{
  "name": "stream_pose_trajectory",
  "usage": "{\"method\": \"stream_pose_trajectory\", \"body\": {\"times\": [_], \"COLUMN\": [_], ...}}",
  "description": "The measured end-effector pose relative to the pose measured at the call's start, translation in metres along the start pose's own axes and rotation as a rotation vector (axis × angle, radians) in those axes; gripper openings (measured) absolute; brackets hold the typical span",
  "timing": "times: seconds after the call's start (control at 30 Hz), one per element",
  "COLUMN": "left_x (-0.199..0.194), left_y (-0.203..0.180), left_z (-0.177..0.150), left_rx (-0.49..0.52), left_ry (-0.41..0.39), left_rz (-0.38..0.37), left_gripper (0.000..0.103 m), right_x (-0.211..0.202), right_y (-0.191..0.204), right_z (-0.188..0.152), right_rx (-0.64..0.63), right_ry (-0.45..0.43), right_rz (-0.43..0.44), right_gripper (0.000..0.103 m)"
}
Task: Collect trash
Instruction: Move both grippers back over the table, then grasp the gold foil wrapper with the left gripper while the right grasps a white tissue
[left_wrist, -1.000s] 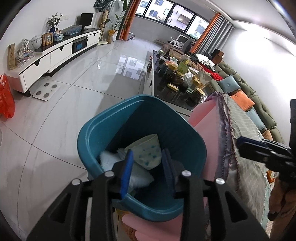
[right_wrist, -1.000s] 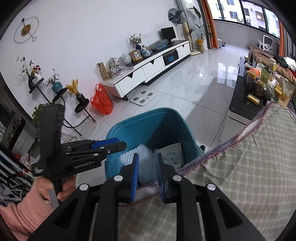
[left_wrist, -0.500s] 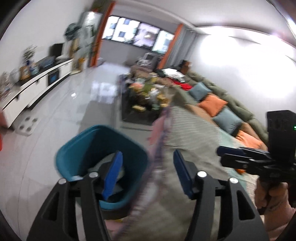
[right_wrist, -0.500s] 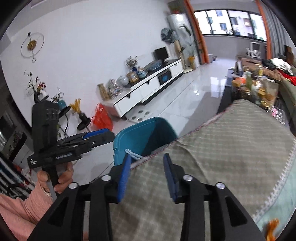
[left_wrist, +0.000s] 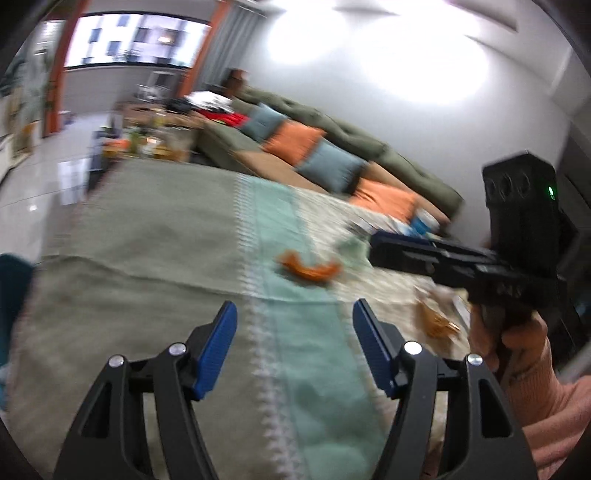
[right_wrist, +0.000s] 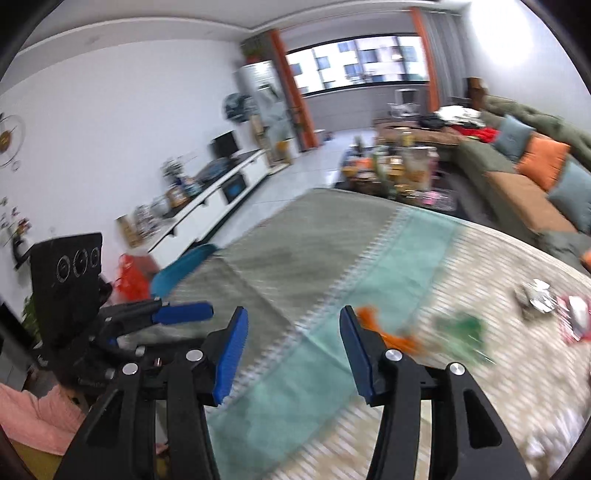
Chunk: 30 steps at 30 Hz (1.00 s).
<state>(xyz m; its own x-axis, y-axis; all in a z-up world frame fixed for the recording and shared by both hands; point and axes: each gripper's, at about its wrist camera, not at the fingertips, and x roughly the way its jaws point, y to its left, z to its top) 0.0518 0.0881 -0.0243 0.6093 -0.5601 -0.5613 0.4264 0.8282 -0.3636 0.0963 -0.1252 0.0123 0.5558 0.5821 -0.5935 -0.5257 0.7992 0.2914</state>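
**Both grippers empty and spreading over the cloth, with scraps ahead**

Right now I'm most wary of the tablecloth (left_wrist: 155, 236) itself. It fills the space under and ahead of both sets of fingers, it is soft, and it shows a crease beyond my left fingertips. If I come down too deep, I judge a pad could pinch fabric along with a scrap and drag the whole cloth, spilling everything on it.

Next is the bin (right_wrist: 181, 267). From the right wrist view only its teal rim shows, off past the left finger and beyond the table edge; in the left view it is a sliver at the far left. Anything I lift has to cross that edge, and a weak pinch could drop it on the floor.

My left gripper (left_wrist: 291, 350) is released, jaws opening, nothing between them. My right gripper (right_wrist: 293, 354) is the same: jaws opening, only cloth showing in the gap. Both views are smeared, so I may misjudge where the scraps lie.

The orange peel (left_wrist: 308, 267) lies ahead of my left fingers, slightly right; in the right view it sits just past the right finger. Thin and curled, it may slip flat under a pad.

The green wrapper (right_wrist: 461, 330) and a crumpled foil scrap (right_wrist: 535, 297) lie further right, light enough to skid away at a nudge.
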Motion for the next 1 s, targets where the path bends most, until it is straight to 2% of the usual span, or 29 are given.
{"method": "stream_pose_trajectory", "body": {"times": [0.27, 0.57, 0.7, 0.9, 1.0], "left_x": [0.069, 0.127, 0.147, 0.159, 0.163], "left_y": [-0.074, -0.121, -0.135, -0.14, -0.139], "left_z": [-0.007, -0.021, -0.022, -0.02, -0.02], "left_rx": [0.098, 0.139, 0.145, 0.133, 0.119], "left_ry": [0.136, 0.294, 0.329, 0.367, 0.379], "left_rz": [-0.169, -0.278, -0.28, -0.296, -0.305], "left_gripper": [0.066, 0.065, 0.063, 0.051, 0.041], "right_x": [-0.061, -0.113, -0.123, -0.12, -0.113], "right_y": [-0.074, -0.147, -0.171, -0.183, -0.185], "right_z": [-0.033, -0.069, -0.085, -0.1, -0.102], "right_rx": [0.149, 0.299, 0.348, 0.38, 0.379], "right_ry": [-0.06, -0.086, -0.073, -0.045, -0.025], "right_rz": [-0.194, -0.391, -0.43, -0.436, -0.433], "right_gripper": [0.053, 0.056, 0.057, 0.057, 0.058]}}
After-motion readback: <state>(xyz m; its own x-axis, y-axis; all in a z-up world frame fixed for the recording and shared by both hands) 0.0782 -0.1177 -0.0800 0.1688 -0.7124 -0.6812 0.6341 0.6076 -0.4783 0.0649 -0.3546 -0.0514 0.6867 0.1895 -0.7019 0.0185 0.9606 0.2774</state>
